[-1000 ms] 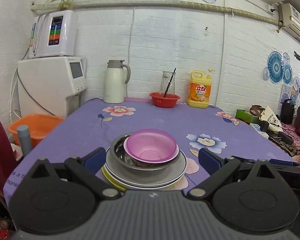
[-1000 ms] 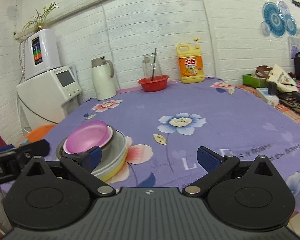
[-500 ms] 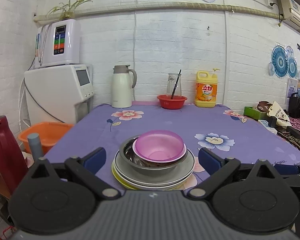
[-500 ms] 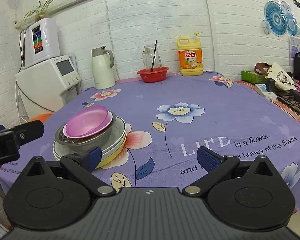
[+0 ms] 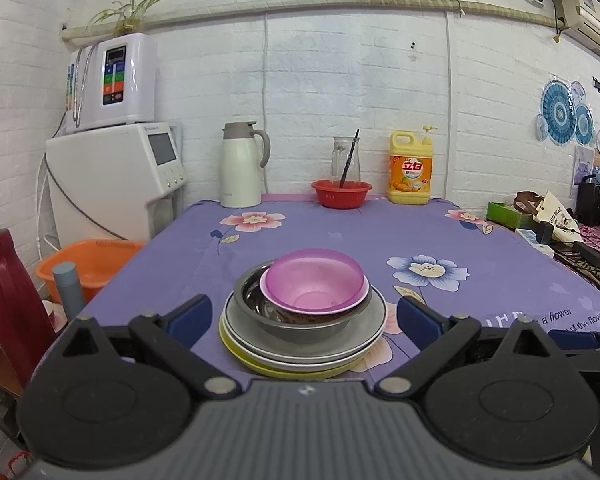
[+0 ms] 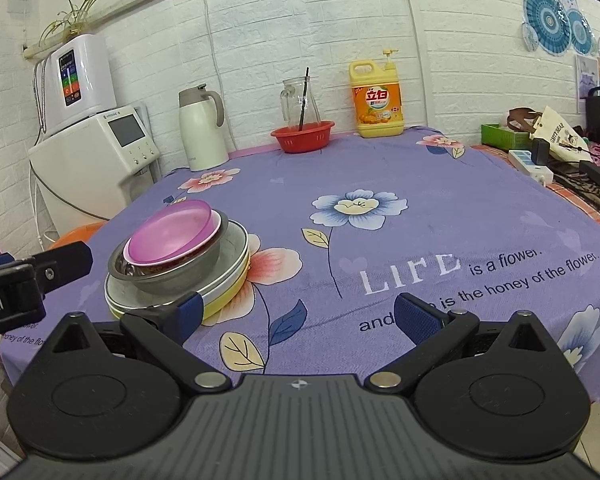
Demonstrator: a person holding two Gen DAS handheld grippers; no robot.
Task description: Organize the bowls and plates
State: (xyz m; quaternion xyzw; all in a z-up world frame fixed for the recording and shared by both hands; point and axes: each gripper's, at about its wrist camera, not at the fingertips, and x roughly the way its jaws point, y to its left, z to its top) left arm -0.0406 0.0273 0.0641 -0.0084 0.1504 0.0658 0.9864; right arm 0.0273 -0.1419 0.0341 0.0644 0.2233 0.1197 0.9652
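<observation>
A pink plastic bowl (image 5: pixel 314 280) sits in a steel bowl (image 5: pixel 256 304), which rests on a stack of grey plates (image 5: pixel 364 326) over a yellow plate (image 5: pixel 260 364), near the front edge of the purple flowered tablecloth (image 5: pixel 380 236). My left gripper (image 5: pixel 304 318) is open, its blue pads (image 5: pixel 190 314) flanking the stack from just in front. In the right wrist view the same pink bowl (image 6: pixel 172 232) and stack of plates (image 6: pixel 236 276) lie at the left. My right gripper (image 6: pixel 296 314) is open over the cloth, empty, to the right of the stack. The left gripper's finger (image 6: pixel 60 264) shows at the left edge.
At the back stand a white thermos jug (image 5: pixel 240 168), a red basket (image 5: pixel 341 193) with a glass jug, and a yellow detergent bottle (image 5: pixel 410 174). A white appliance (image 5: pixel 112 184), an orange basin (image 5: pixel 92 264) and a red bottle (image 5: pixel 8 300) are left of the table. Clutter lies at the right.
Both grippers have drawn back and risen from the stack, so more of the table front shows. The dishes have not moved, and both grippers stay open.
</observation>
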